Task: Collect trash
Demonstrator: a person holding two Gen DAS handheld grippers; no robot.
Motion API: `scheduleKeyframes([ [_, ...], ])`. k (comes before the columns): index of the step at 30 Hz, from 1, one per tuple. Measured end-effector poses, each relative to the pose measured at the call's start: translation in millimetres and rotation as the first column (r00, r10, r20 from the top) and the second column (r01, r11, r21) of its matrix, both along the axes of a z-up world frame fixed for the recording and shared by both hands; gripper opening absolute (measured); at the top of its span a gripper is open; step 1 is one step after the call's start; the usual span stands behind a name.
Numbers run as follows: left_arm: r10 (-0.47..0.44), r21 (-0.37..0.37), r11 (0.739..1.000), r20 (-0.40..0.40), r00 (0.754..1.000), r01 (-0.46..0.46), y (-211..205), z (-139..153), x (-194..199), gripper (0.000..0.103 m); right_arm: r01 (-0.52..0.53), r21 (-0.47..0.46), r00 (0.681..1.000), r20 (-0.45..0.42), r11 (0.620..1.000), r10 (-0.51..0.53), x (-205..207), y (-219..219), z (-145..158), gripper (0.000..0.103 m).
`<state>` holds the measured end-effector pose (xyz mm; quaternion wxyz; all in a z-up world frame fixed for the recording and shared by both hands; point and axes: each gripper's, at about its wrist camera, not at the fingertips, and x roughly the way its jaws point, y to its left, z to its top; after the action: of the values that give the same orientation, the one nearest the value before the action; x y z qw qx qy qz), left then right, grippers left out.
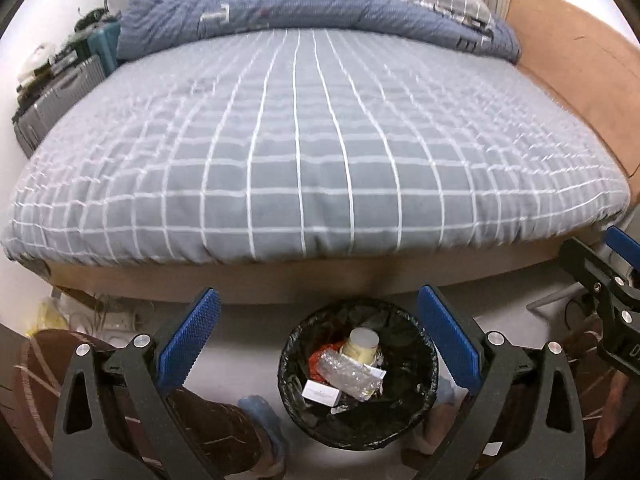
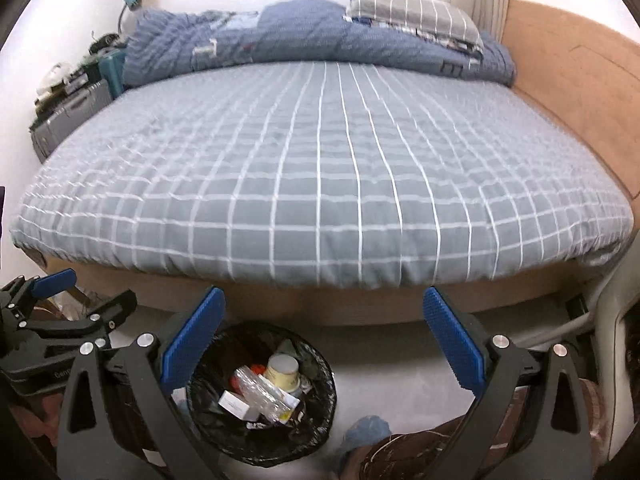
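Spread, empty left claw (image 1: 318, 320) above the trash bin (image 1: 430, 392).

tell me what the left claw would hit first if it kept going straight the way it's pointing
Most likely the bed: the open left claw points over the trash bin toward the brown bed base under the grid-patterned sheet. Nothing seems to lie in between, though depth is uncertain.

Bin (image 1: 298, 396): on the floor before the bed (image 1: 320, 152), holding a cup (image 1: 362, 346) and wrappers.
Left hand-held gripper (image 1: 318, 344): spread wide, empty.
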<state>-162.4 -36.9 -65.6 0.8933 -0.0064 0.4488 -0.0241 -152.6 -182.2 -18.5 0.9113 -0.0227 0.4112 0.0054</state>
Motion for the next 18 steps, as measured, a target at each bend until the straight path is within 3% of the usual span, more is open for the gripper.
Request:
scheduleKeyframes([
  [8, 0.019, -0.046, 0.999, 0.046, 0.999, -0.017, 13, 42, -25, 0.097, 0.010, 0.013, 0.999, 0.032, 1.000, -0.011, -23, 3, 29, 0.095],
  [18, 0.014, -0.039, 0.999, 0.063, 0.998, -0.011, 17, 60, -47, 0.097, 0.032, 0.004, 0.999, 0.040, 0.999, -0.032, -40, 3, 42, 0.096],
])
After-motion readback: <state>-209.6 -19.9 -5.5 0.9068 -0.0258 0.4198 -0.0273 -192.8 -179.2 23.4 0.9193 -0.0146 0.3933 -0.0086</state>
